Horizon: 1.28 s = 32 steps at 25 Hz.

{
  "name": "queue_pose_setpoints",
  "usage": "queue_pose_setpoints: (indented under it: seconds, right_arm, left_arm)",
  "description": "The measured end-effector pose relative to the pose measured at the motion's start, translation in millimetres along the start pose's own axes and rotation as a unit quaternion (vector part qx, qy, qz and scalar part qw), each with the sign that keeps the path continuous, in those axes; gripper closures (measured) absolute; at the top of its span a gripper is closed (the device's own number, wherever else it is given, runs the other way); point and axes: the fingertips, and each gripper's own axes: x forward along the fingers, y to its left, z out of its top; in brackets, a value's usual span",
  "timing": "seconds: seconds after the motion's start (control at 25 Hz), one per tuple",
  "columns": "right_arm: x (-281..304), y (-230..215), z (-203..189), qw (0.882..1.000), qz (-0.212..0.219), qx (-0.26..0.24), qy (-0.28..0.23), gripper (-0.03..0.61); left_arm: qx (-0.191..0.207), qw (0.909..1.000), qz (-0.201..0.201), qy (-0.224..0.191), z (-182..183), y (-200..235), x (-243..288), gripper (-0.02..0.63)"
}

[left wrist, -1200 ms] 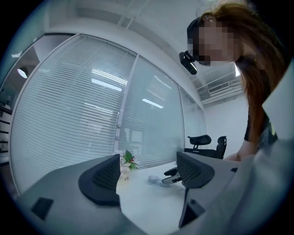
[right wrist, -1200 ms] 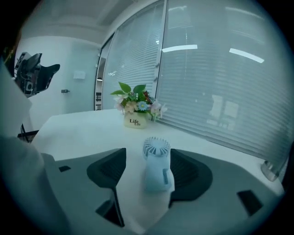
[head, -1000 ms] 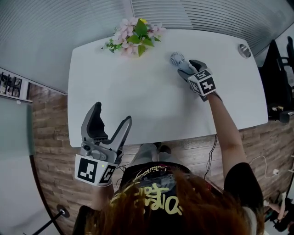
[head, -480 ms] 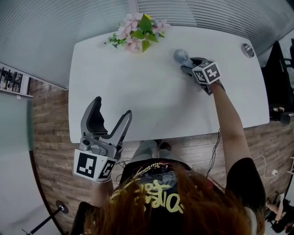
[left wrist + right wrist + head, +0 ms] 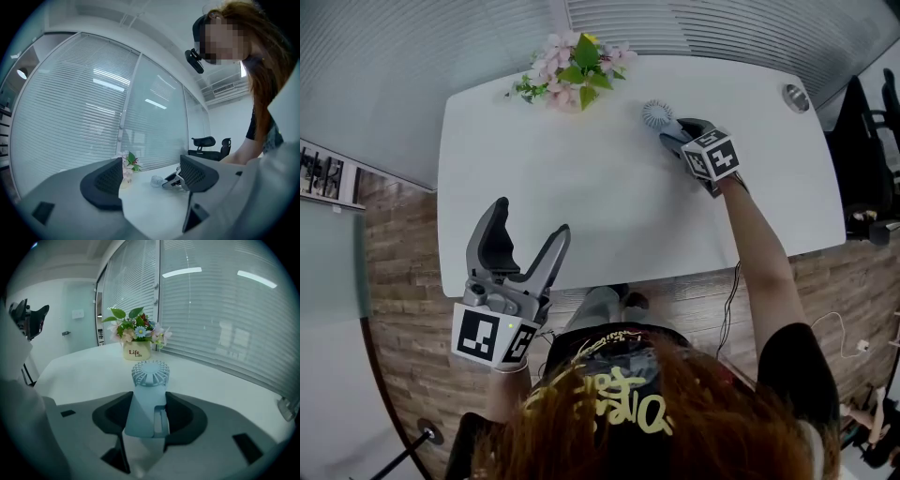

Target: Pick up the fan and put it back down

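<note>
Right tool (image 5: pixel 675 132), arm outstretched over the counter (image 5: pixel 581 192), tilts downward, jaws just closed onto the fan (image 5: pixel 657 114); left tool (image 5: pixel 530 225) holds level, jaws apart.

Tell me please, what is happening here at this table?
A person holds a gripper in each hand at a white table. The right gripper has just been closing its jaws on the handle of a small fan, which lies on the table near a pot of flowers. The pads now touch it on both sides. The left gripper is open and empty at the near edge.
</note>
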Motion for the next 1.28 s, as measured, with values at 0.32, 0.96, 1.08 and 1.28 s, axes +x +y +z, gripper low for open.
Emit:
queue_pose_setpoints:
  seconds: [0.32, 0.96, 1.08, 1.28]
  right_arm:
    - [-42, 26, 43, 0.997, 0.004, -0.012, -0.074, 0.360]
    - [-186, 88, 141, 0.954, 0.006, -0.009, -0.300, 0.360]
    - [-214, 99, 150, 0.942, 0.003, -0.008, -0.336, 0.360]
    - [-261, 117, 163, 0.920, -0.004, -0.010, -0.391, 0.360]
  left_arm:
    - [0.009, 0.9996, -0.018, -0.020, 15, -10, 1, 0.233]
    - [0.035, 0.9941, -0.080, -0.065, 57, -33, 30, 0.233]
    - [0.039, 0.9920, -0.097, -0.070, 61, -40, 37, 0.233]
    - [0.041, 0.9893, -0.119, -0.073, 65, -50, 48, 0.233]
